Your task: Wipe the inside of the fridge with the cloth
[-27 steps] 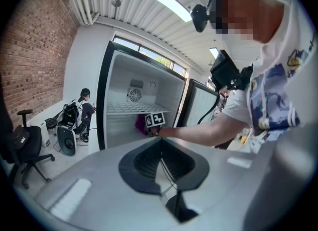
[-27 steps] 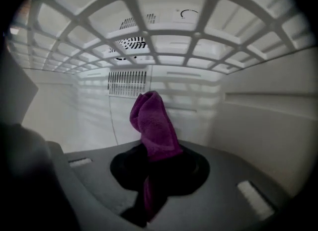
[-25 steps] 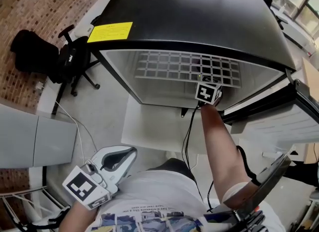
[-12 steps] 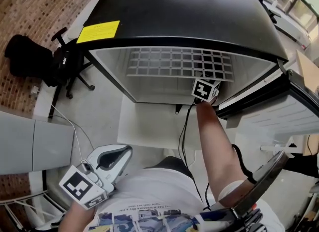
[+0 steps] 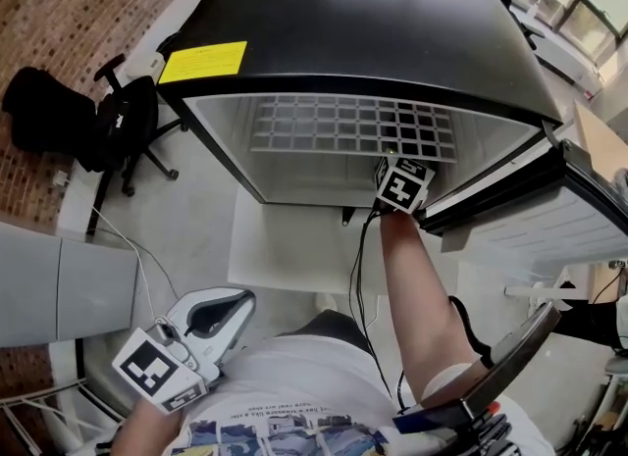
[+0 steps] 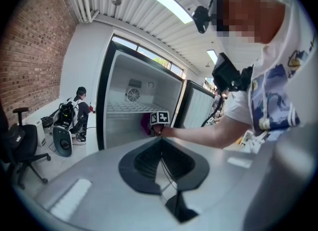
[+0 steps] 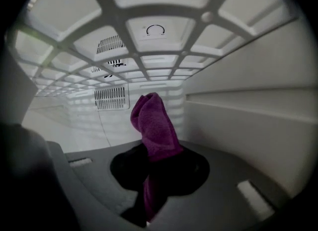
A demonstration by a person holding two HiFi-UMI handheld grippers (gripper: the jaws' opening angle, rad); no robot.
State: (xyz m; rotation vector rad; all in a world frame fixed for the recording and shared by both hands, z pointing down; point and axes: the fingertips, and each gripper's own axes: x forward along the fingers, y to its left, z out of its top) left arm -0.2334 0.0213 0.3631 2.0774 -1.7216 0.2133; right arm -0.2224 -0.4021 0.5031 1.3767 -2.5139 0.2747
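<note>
Holds the right gripper (image 5: 402, 185) just inside the open fridge (image 5: 373, 23), under the wire shelf (image 5: 343, 130), at 1 o'clock from the torso in the head view. Clamps the purple cloth (image 7: 153, 123) between that gripper's jaws, pinched at its lower part, with the folded upper end standing up toward 12 o'clock in front of the vent grille (image 7: 111, 98) on the back wall. Shows the cloth apart from the white side wall (image 7: 248, 125) at 3 o'clock; cannot tell whether it touches anything below. Carries the left gripper (image 5: 250, 297) low at 7 o'clock, outside the fridge and well apart from it, jaws pressed together on nothing. Has the fridge door (image 5: 549, 219) swung open toward 3 o'clock. Finds a yellow label (image 5: 203, 62) at 10 o'clock on the black top and an office chair (image 5: 128, 126) at 9 o'clock on the floor.
</note>
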